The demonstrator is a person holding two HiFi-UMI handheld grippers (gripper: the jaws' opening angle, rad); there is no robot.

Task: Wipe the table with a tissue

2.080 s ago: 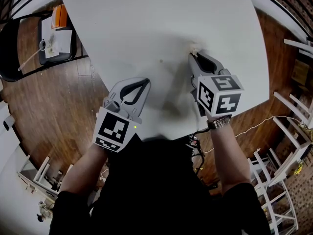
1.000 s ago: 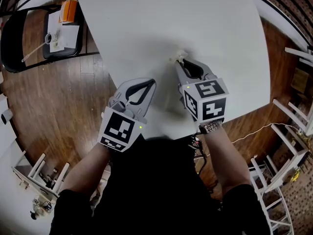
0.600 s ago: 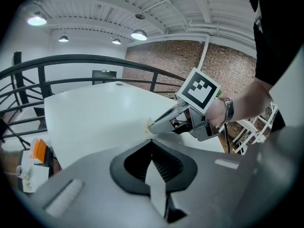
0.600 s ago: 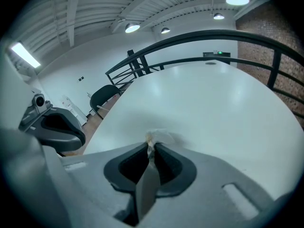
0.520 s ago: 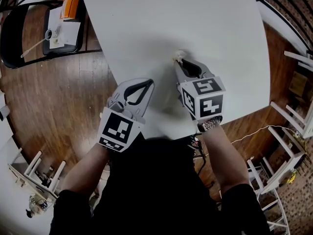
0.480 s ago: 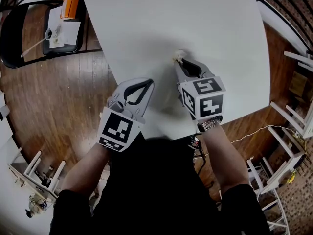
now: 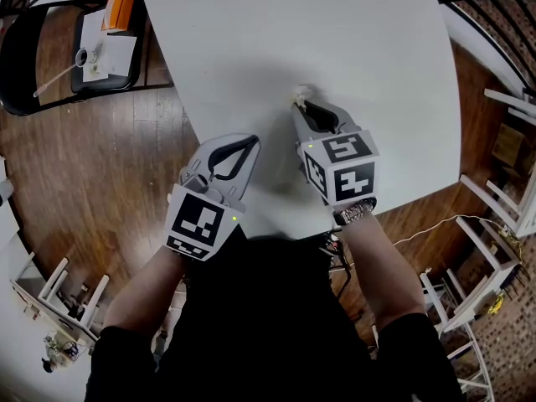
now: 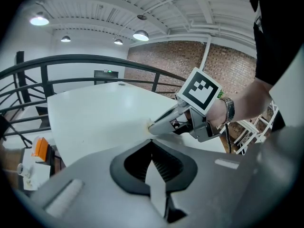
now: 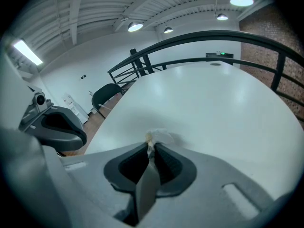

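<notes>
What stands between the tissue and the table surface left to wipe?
Nothing visible: the right tool holds the tissue at the table, bare white ahead; the left tool sits shut off to its side.

Left gripper (image 7: 249,140) and right gripper (image 7: 299,101): grey moulded shells, with black ribbed pads (image 8: 167,166) lining a teardrop opening. Each carries a white marker cube (image 7: 199,222) printed with black square patterns; a small green light (image 7: 233,218) sits at the cube's edge. Behind the right cube (image 7: 339,167): metal wristwatch (image 7: 355,213). Black short-sleeved top (image 7: 268,308)
</notes>
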